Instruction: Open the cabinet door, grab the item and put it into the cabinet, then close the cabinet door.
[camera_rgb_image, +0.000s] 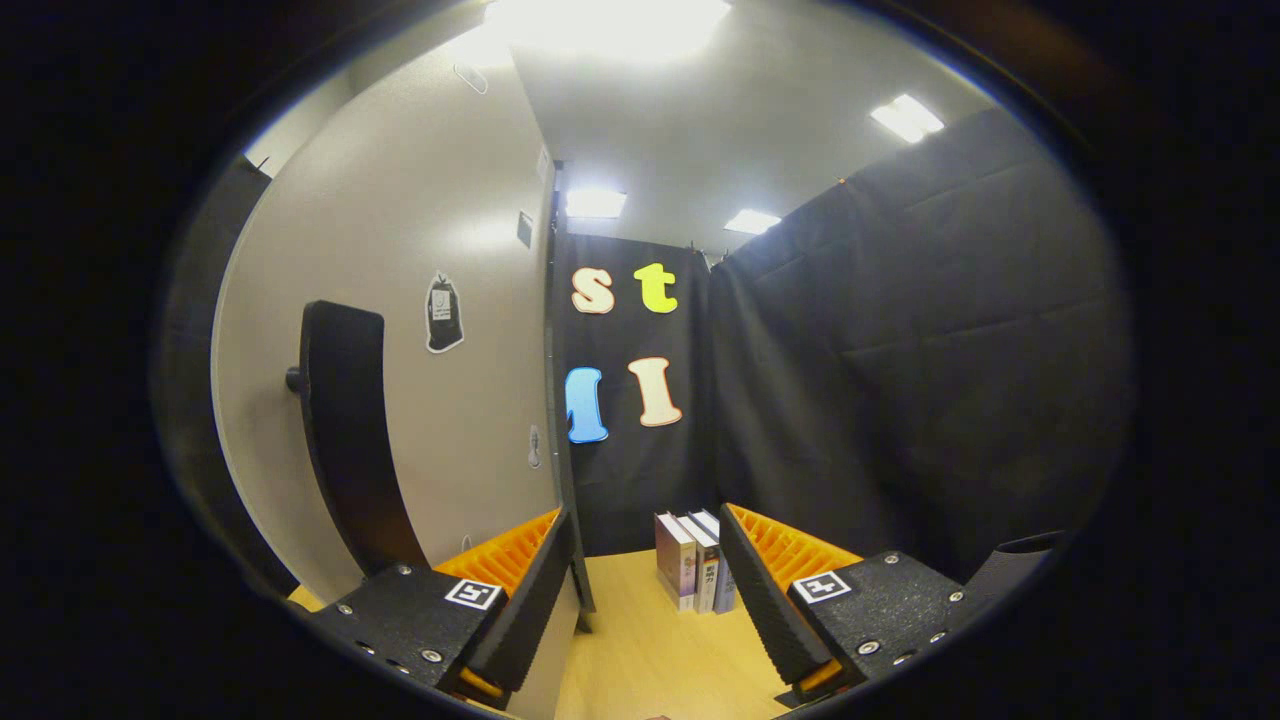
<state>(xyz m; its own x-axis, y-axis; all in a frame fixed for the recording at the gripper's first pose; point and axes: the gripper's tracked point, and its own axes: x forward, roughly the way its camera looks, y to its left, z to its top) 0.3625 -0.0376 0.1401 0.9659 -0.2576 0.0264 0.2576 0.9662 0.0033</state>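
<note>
The cabinet door (450, 330) is a pale panel reaching far up on the left, with stickers on it and a curved black handle (345, 440). Its dark front edge (568, 480) runs down into the gap between my fingers, close against the left finger (530, 600). My gripper (645, 515) is open, and the right finger (760, 590) stands well clear of the door edge. Three books (692, 562) stand upright together on the wooden tabletop (640, 650), just ahead of the fingertips and nearer the right one.
Black cloth walls (900, 380) close the booth behind the books and on the right. A black vertical frame (200, 400) borders the door on the far left. Ceiling lights shine overhead.
</note>
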